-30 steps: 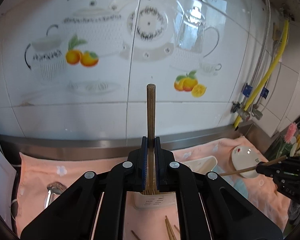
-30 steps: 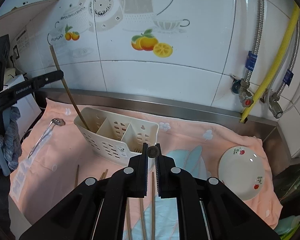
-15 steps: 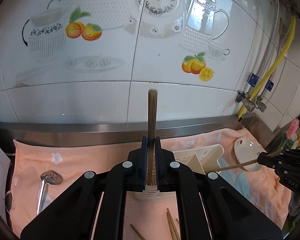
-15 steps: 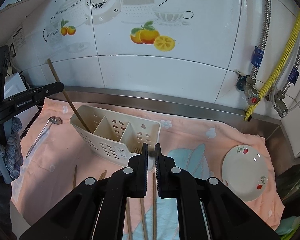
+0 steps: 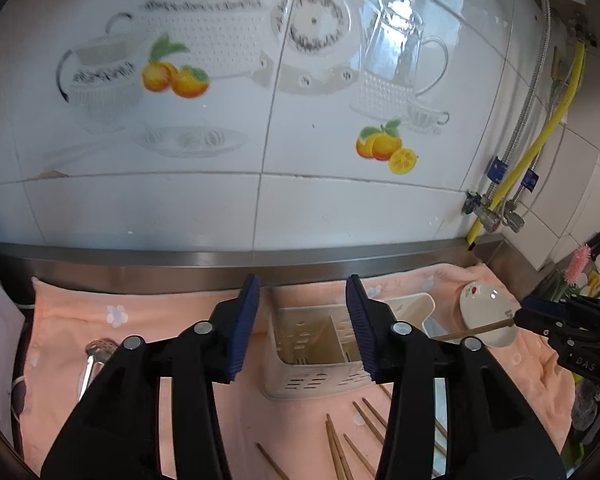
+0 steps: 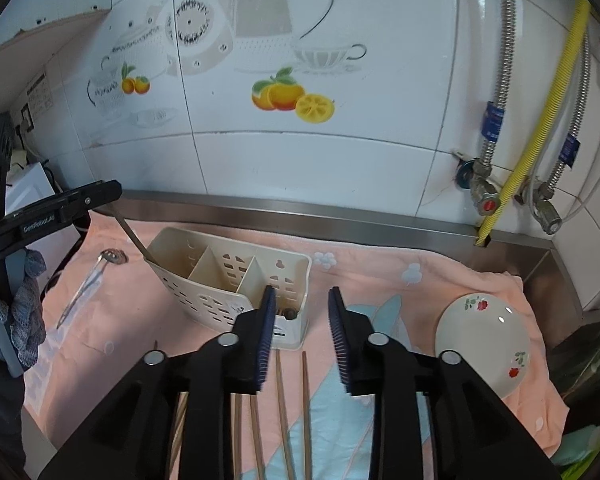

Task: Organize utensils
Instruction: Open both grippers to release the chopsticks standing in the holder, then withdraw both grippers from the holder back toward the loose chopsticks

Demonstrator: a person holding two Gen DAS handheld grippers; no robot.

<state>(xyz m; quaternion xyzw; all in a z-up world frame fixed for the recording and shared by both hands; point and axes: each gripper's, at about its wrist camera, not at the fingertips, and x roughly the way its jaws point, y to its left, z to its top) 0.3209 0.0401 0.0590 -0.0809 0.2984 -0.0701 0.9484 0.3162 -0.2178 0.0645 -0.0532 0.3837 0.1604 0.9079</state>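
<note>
A cream slotted utensil caddy [image 5: 316, 380] [image 6: 204, 296] lies on a peach towel [image 5: 60, 320]. My left gripper [image 5: 303, 284] hangs above it, jaws opening with nothing between them. In the right wrist view a brown chopstick [image 6: 134, 236] leans out of the caddy's left compartment toward the left gripper [image 6: 100, 192]. My right gripper [image 6: 302, 292] is opening too. A second chopstick's round end [image 6: 288, 314] sits in the caddy's right compartment, free of the pads. In the left wrist view that stick [image 5: 472, 332] slants up to the right gripper [image 5: 540, 312]. Several loose chopsticks [image 6: 284, 400] [image 5: 340, 452] lie on the towel.
A metal spoon [image 5: 96, 350] [image 6: 92, 280] lies on the towel at the left. A white flowered dish [image 5: 486, 308] [image 6: 484, 332] sits at the right. A steel ledge [image 6: 340, 216] and tiled wall close the back, with hoses and valves [image 6: 484, 196] at the right.
Both grippers were shut on upright chopsticks and now stand open. The left stick has dropped out of the left jaws into the caddy. The right stick's end sits lower.
</note>
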